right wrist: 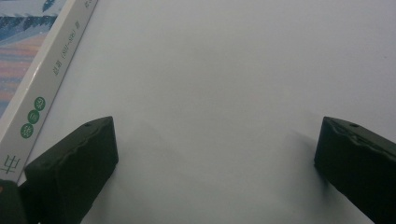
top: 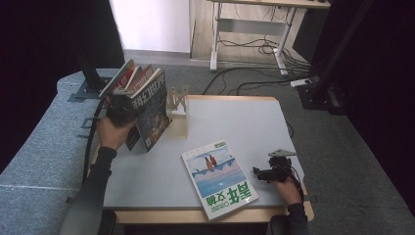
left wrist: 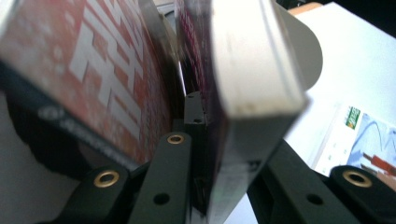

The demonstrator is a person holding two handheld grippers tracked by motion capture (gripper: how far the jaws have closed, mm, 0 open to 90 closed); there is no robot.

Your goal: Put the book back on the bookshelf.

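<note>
A bundle of stiff, fairly heavy books [top: 147, 105] is held tilted above the worktop [top: 235, 122] by the left tongs [top: 119, 105], clamped near the spines (slipping seems possible), while the right tongs [right wrist: 215, 163] rest apart.

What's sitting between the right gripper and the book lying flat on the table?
Nothing: in the high view, bare table separates the right gripper from the flat book. The right gripper view shows its open jaws over bare surface, the book's spine beside one jaw.
</note>
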